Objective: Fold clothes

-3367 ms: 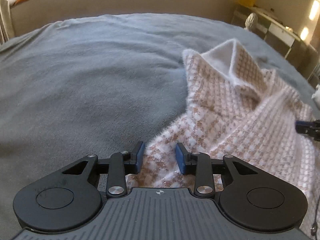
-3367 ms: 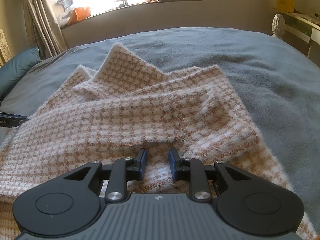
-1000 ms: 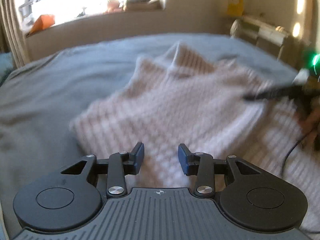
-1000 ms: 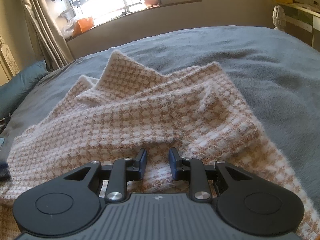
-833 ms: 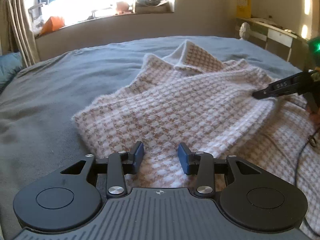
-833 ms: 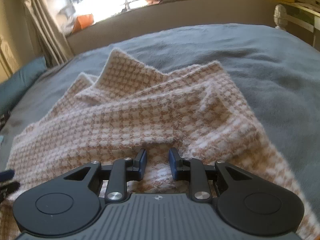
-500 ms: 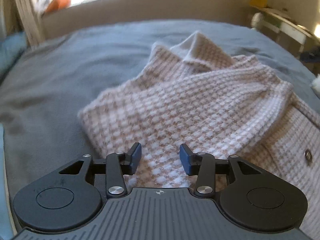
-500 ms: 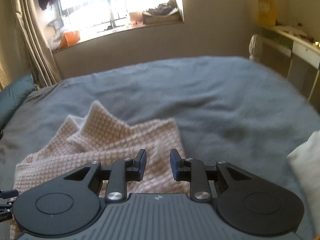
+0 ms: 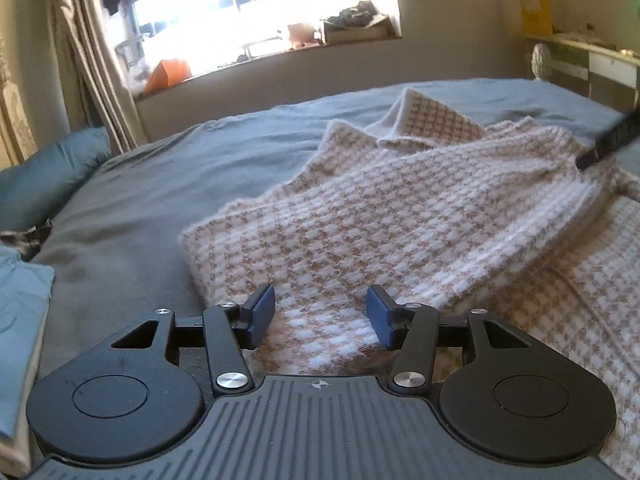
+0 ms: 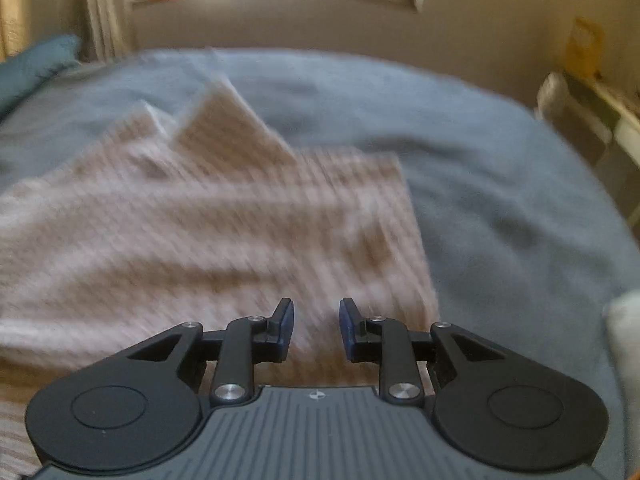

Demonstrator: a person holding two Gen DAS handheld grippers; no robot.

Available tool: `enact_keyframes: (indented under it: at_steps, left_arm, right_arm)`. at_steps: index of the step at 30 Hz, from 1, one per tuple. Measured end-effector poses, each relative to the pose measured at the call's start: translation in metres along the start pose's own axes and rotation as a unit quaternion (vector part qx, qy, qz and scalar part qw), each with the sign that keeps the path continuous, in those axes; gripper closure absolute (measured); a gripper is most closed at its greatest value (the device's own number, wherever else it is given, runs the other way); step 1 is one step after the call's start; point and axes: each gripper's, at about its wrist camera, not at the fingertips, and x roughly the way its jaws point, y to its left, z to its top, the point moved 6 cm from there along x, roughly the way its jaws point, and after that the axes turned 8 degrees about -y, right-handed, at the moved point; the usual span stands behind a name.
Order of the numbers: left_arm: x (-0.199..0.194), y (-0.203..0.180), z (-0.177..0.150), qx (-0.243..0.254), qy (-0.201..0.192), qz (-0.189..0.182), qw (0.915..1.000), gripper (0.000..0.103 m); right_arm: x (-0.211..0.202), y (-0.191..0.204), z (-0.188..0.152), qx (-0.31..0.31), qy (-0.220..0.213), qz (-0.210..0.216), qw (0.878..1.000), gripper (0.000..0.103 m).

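A beige-and-white houndstooth sweater point(image 9: 400, 216) lies partly folded on the grey bedspread point(image 9: 168, 200), one panel laid over the body and a collar point sticking up at the back. My left gripper point(image 9: 320, 314) hovers at the sweater's near left edge. Its jaws are opening, and the fabric lies under the gap with neither pad pressing on it. The right wrist view is blurred by motion. In it my right gripper point(image 10: 316, 322) stands open above the sweater's point(image 10: 200, 220) near right corner, holding nothing. Its black tip point(image 9: 608, 140) shows over the sweater's far right side.
A teal pillow point(image 9: 44, 176) and a folded light-blue cloth point(image 9: 20, 320) lie at the bed's left side. Curtain and bright window ledge point(image 9: 280, 48) run behind the bed. A desk point(image 9: 592, 64) stands at right. Something white point(image 10: 624, 340) sits at the bed's right edge.
My left gripper's jaws have spread wider as it shifted along the sweater's left edge. My right gripper has lifted off the sweater, which stayed flat on the bed.
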Motion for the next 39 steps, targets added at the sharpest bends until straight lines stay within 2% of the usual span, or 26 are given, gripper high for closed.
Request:
enact_keyframes:
  at_steps: [4, 6, 8, 10, 11, 13, 14, 15, 18, 21, 23, 26, 27, 28, 31, 33, 36, 39]
  left_arm:
    - [0.0, -0.005, -0.004, -0.001, -0.018, 0.013, 0.9998, 0.047]
    - [-0.002, -0.007, -0.006, 0.003, -0.028, 0.017, 0.9995, 0.047]
    - [-0.002, -0.006, -0.007, 0.003, -0.031, 0.012, 0.9995, 0.047]
    - [-0.003, -0.005, -0.006, 0.002, -0.03, 0.008, 0.9995, 0.047]
    - [-0.003, -0.005, -0.006, 0.001, -0.03, 0.006, 0.9995, 0.047]
    - [-0.004, -0.004, -0.004, -0.002, -0.029, 0.001, 0.9996, 0.047]
    - [-0.006, -0.003, -0.003, -0.004, -0.026, -0.002, 0.9996, 0.047]
    - [-0.008, -0.001, -0.002, -0.01, -0.024, -0.006, 0.9996, 0.047]
    - [-0.017, 0.004, -0.002, -0.023, -0.023, -0.018, 0.9993, 0.047]
    - [-0.024, 0.001, -0.007, -0.001, -0.033, -0.014, 0.9993, 0.046]
    - [-0.028, -0.003, -0.009, 0.013, -0.039, -0.009, 0.9991, 0.046]
    - [-0.036, -0.007, -0.013, 0.028, -0.04, -0.006, 0.9988, 0.043]
    - [-0.037, -0.008, -0.015, 0.03, -0.036, -0.01, 0.9989, 0.038]
    - [-0.039, -0.008, -0.017, 0.034, -0.034, -0.012, 0.9988, 0.037]
    - [-0.042, -0.008, -0.023, 0.048, -0.031, -0.016, 0.9982, 0.037]
    - [-0.043, -0.006, -0.023, 0.047, -0.029, -0.02, 0.9983, 0.037]
    - [-0.044, -0.001, -0.024, 0.038, -0.023, -0.022, 0.9988, 0.037]
    - [-0.04, 0.005, -0.031, 0.04, -0.003, -0.01, 0.9991, 0.037]
  right_arm:
    - [0.011, 0.025, 0.018, -0.012, -0.013, 0.022, 1.0, 0.076]
    - [0.04, 0.03, 0.008, -0.021, 0.013, 0.019, 1.0, 0.076]
    - [0.061, 0.023, -0.007, -0.007, 0.019, 0.018, 1.0, 0.076]
    - [0.063, 0.005, 0.001, 0.077, 0.027, 0.029, 0.996, 0.079]
    - [0.063, -0.005, 0.007, 0.129, 0.035, 0.032, 0.99, 0.081]
    - [0.058, -0.014, 0.017, 0.157, 0.032, 0.02, 0.987, 0.081]
    - [0.054, -0.013, 0.023, 0.148, 0.024, 0.013, 0.989, 0.081]
    - [0.049, -0.004, 0.027, 0.133, 0.018, 0.026, 0.991, 0.081]
    - [0.037, 0.037, 0.031, 0.077, 0.01, 0.084, 0.993, 0.081]
    - [0.054, 0.078, 0.021, 0.016, 0.035, 0.108, 0.993, 0.082]
    - [0.077, 0.083, 0.022, 0.018, 0.046, 0.095, 0.994, 0.081]
    - [0.089, 0.071, 0.049, 0.063, 0.039, 0.06, 0.995, 0.081]
    - [0.085, 0.072, 0.058, 0.055, 0.031, 0.056, 0.996, 0.081]
    - [0.076, 0.078, 0.065, 0.04, 0.021, 0.072, 0.996, 0.081]
    - [0.039, 0.121, 0.062, -0.022, 0.029, 0.175, 0.984, 0.08]
    - [0.023, 0.156, 0.048, -0.076, 0.048, 0.222, 0.971, 0.081]
    - [0.021, 0.194, 0.03, -0.118, 0.057, 0.25, 0.959, 0.081]
    - [0.042, 0.202, 0.013, -0.127, 0.068, 0.233, 0.962, 0.081]
